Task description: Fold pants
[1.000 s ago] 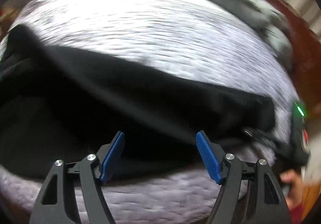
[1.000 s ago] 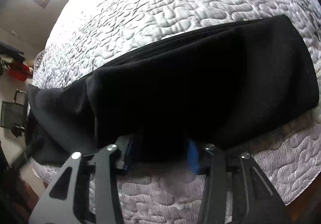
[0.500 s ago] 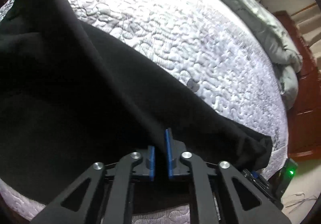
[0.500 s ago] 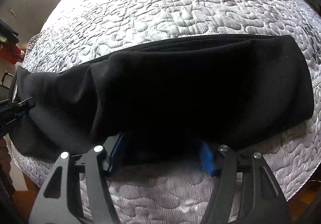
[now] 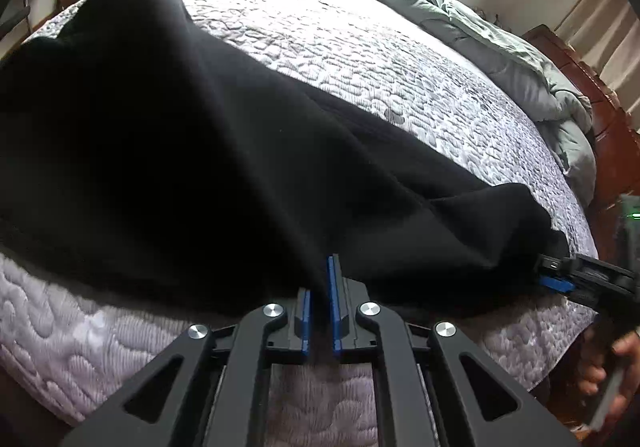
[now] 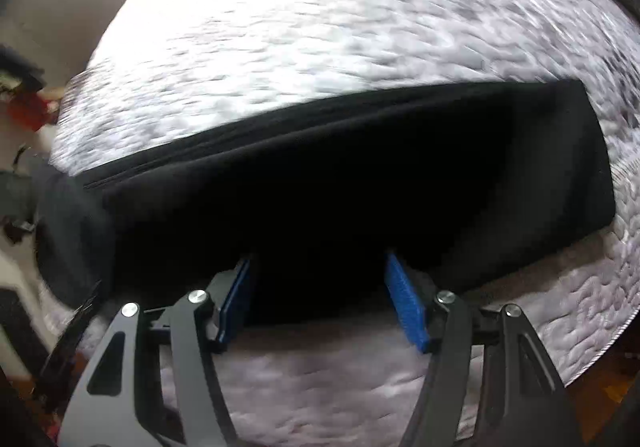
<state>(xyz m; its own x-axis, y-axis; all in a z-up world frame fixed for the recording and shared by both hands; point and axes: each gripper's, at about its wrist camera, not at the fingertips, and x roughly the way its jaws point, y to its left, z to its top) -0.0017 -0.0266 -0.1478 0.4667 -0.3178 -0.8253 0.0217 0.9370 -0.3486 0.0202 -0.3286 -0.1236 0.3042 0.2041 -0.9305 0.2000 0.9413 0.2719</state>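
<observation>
Black pants (image 5: 180,167) lie folded lengthwise in a long band near the front edge of a quilted grey bed cover (image 5: 360,59). My left gripper (image 5: 319,279) is shut on the pants' near edge, and a pinch of cloth rises from between its blue pads. In the right wrist view, which is blurred, the pants (image 6: 360,187) stretch across the middle. My right gripper (image 6: 320,299) stands open over their near edge, cloth lying between the spread pads without being pressed. The right gripper (image 5: 556,279) also shows at the pants' right end, held by a hand (image 5: 612,367).
A pale green duvet (image 5: 500,59) is bunched along the far side of the bed. Dark red wooden furniture (image 5: 608,119) stands beyond it. The bed's front edge runs just below both grippers. Red and dark items (image 6: 24,103) sit off the bed's left end.
My left gripper went from wide open to shut on the pants' near edge, lifting a ridge of cloth. My right gripper's jaws spread wider and it drew back a little.
</observation>
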